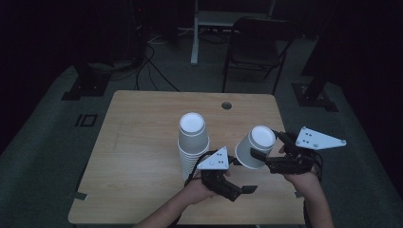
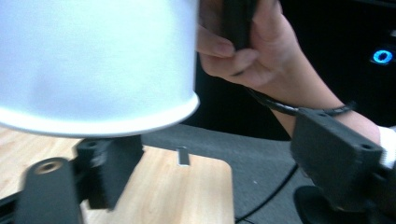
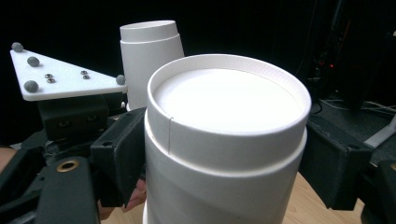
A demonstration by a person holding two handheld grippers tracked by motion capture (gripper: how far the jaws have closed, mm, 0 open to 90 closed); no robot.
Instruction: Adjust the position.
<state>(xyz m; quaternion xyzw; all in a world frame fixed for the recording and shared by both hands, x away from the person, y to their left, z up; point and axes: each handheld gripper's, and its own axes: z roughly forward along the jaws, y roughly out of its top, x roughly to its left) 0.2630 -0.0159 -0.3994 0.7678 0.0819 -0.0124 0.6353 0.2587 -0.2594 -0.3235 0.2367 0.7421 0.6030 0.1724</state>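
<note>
On the wooden worktop (image 1: 142, 142) a stack of upturned white cups (image 1: 192, 142) stands near the middle. Just right of it the left tongs (image 1: 240, 183) come in low from the near edge, forearm angled rightward; their jaws stand apart with nothing pressed between them, though the left gripper view is blurred and a cup rim hangs just above one jaw. Farther right, the right tongs (image 1: 266, 149) clamp a single white cup (image 1: 255, 146), tilted and lifted clear of the worktop. The right gripper view shows both pads (image 3: 119, 154) against its wall.
</note>
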